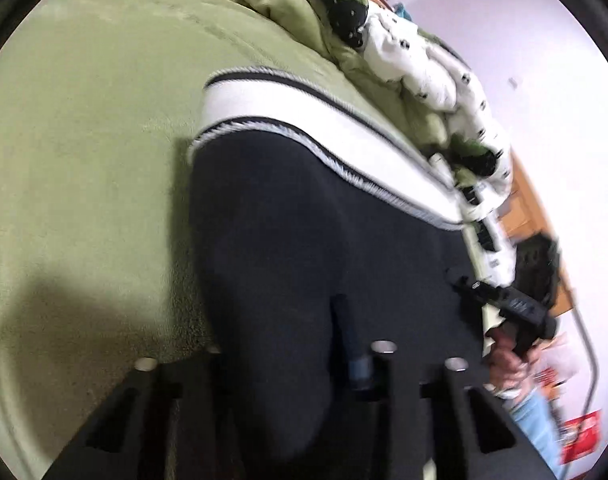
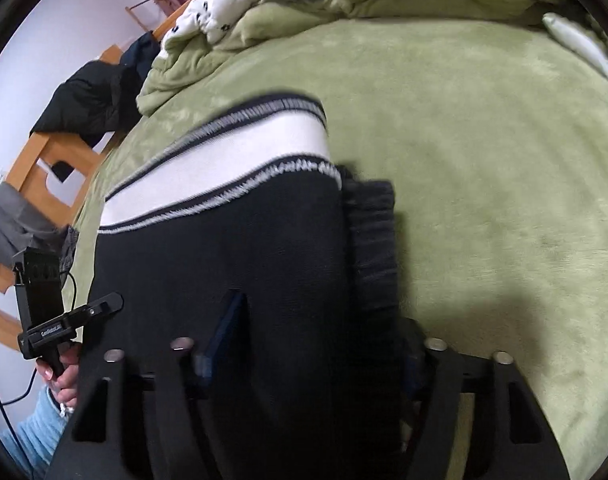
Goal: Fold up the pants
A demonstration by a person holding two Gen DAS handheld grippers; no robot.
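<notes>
Dark pants [image 1: 304, 280] lie on a green blanket [image 1: 84, 160]. Both the left gripper [image 1: 288, 364] and the right gripper [image 2: 304, 340] pinch the cloth.

Pants [image 1: 288, 264]: one dark pair, with one white waistband [image 1: 304, 108] edged by two dark stripes.
Grippers: two, the left gripper [image 2: 116, 302] and the right gripper [image 1: 454, 274], one in each hand.
Hands: two, a left hand [image 2: 66, 380] and a right hand [image 1: 508, 364].
Bed [image 2: 484, 140]: one, covered in green.
Quilt [image 1: 428, 68]: one, white with dark spots, bunched.
Dark jacket [image 2: 88, 96]: one, off the bed.
</notes>
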